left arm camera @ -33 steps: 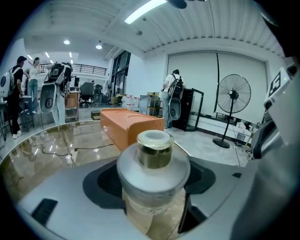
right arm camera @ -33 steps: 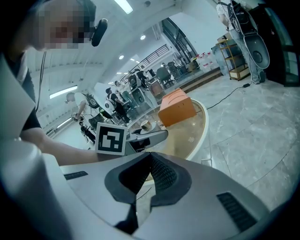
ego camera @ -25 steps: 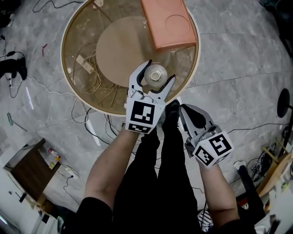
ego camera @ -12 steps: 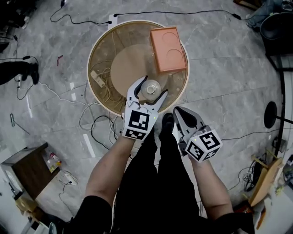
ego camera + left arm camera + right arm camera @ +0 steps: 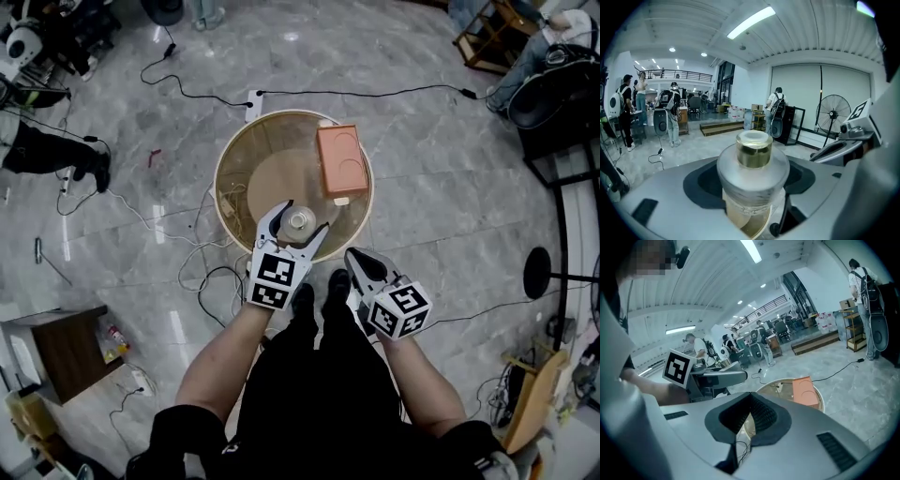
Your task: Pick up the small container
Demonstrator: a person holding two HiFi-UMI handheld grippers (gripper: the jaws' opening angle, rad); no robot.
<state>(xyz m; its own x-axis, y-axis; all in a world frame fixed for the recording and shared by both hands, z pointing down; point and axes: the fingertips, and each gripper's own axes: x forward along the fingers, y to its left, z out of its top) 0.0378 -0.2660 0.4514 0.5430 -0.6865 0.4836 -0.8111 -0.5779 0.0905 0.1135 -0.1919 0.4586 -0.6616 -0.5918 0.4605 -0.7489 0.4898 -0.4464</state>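
Observation:
The small container (image 5: 753,161), a clear jar with a gold cap, fills the middle of the left gripper view, upright between the jaws. In the head view my left gripper (image 5: 301,217) is shut on the small container (image 5: 298,223), held in the air over the near edge of the round table (image 5: 231,165). My right gripper (image 5: 356,258) hangs lower and to the right, beside my legs, with its jaws closed together and nothing in them. In the right gripper view the dark pads (image 5: 759,416) meet.
An orange rectangular box (image 5: 339,161) lies on the table's far right part. Cords and a power strip (image 5: 228,202) show through the table's clear ring. Cables (image 5: 202,261) trail over the marble floor. A stand (image 5: 555,274) is at the right, a low cabinet (image 5: 58,345) at the left.
The view has pulled up and away from the table, which now looks much smaller. My left gripper still grips the container; both grippers sit lower in the picture.

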